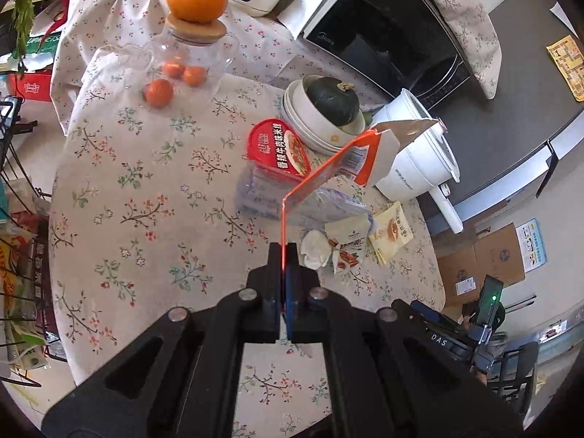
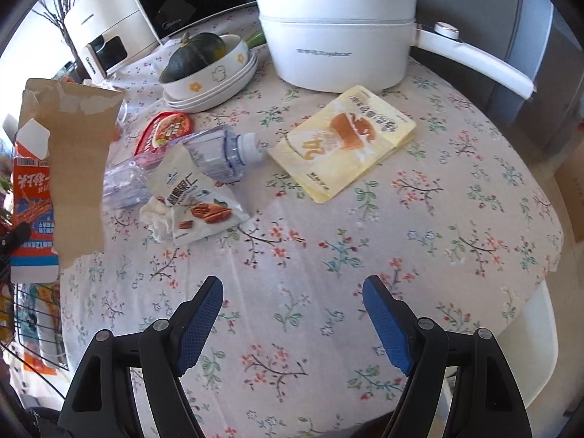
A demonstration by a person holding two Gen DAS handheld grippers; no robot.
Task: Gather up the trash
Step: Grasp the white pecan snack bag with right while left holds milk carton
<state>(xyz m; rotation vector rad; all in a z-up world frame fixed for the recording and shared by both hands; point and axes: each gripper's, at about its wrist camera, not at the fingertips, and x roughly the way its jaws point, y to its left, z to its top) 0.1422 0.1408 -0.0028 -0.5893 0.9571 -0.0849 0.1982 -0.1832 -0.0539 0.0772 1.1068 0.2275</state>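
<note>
The left gripper (image 1: 286, 252), angled down over the floral worktop (image 1: 146, 197), has its jaws pressed together on a flattened orange carton (image 1: 328, 171), held above the worktop. The right gripper (image 2: 292, 292), also tilted down, has jaws spread and empty, short of a nut wrapper (image 2: 197, 204), bottle (image 2: 215, 157) and yellow pouch (image 2: 343, 138). The pot (image 2: 339, 51) reads "Royalstar".

Bright daylight, sharp focus, fisheye-warped dark edges.
</note>
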